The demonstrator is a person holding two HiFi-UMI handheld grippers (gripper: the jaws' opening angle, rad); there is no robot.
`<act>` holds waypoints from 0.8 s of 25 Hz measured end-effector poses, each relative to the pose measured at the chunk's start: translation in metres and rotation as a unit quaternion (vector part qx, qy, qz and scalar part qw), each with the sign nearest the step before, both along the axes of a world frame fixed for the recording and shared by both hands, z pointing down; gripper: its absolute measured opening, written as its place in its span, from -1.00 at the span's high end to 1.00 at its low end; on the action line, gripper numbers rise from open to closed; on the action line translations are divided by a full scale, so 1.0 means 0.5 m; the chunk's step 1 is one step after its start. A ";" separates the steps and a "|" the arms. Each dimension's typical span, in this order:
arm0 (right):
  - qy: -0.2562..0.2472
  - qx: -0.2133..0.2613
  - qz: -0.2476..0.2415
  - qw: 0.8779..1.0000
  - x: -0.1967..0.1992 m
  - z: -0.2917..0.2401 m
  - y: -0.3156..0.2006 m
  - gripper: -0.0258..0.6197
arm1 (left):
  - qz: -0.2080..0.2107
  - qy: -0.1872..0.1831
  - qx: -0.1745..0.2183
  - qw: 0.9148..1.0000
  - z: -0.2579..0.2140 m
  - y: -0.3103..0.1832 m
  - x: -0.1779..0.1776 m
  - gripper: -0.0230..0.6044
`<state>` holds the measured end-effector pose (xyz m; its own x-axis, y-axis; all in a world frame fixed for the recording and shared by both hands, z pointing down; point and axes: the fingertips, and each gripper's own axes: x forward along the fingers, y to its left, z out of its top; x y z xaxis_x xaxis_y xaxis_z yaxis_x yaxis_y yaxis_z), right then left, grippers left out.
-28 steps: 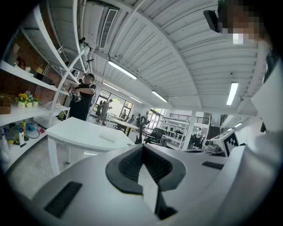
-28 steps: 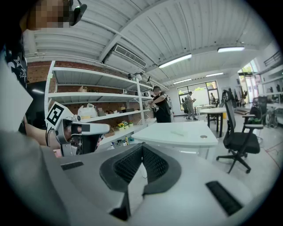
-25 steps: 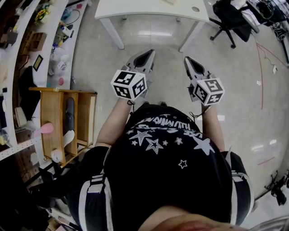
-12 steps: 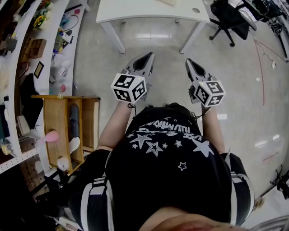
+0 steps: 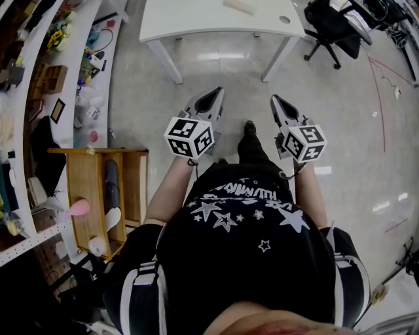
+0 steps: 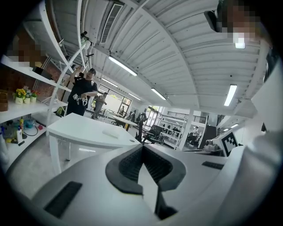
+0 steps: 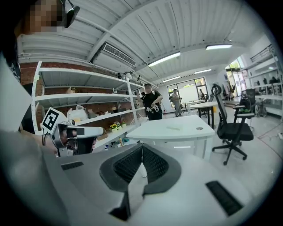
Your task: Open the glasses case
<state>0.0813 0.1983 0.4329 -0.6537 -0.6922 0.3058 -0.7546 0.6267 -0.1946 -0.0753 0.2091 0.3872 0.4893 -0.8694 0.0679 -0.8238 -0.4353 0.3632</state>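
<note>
While the white table (image 5: 196, 19) lies well ahead of you, the left gripper (image 5: 218, 93) and right gripper (image 5: 275, 99) hang over the floor short of it, both with jaws pressed together on nothing. The glasses case is probably the pale oblong (image 5: 239, 6) lying on the tabletop. Expect it to be light, stiff-shelled and slick, so pin its lower half and lift the lid opposite the hinge. Only your head view shows the gap to the table, and only the gripper views show the pads meeting and the oblong's low, flat profile.
</note>
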 end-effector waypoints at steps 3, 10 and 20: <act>-0.003 0.000 -0.004 1.000 0.000 0.003 -0.029 0.89 | -0.005 -0.004 0.002 1.000 -0.002 -0.024 0.001 0.89; -0.012 -0.007 -0.006 1.000 0.012 0.015 -0.122 0.89 | -0.008 -0.015 -0.005 1.000 0.008 -0.100 0.012 0.89; -0.021 -0.002 -0.012 1.000 0.051 0.005 -0.319 0.89 | -0.029 -0.030 -0.001 0.999 -0.002 -0.271 0.034 0.89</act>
<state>0.1066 0.0386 0.4356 -0.6823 -0.6752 0.2802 -0.7306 0.6435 -0.2284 -0.0585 0.0737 0.3864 0.4334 -0.8960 0.0971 -0.8678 -0.3859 0.3130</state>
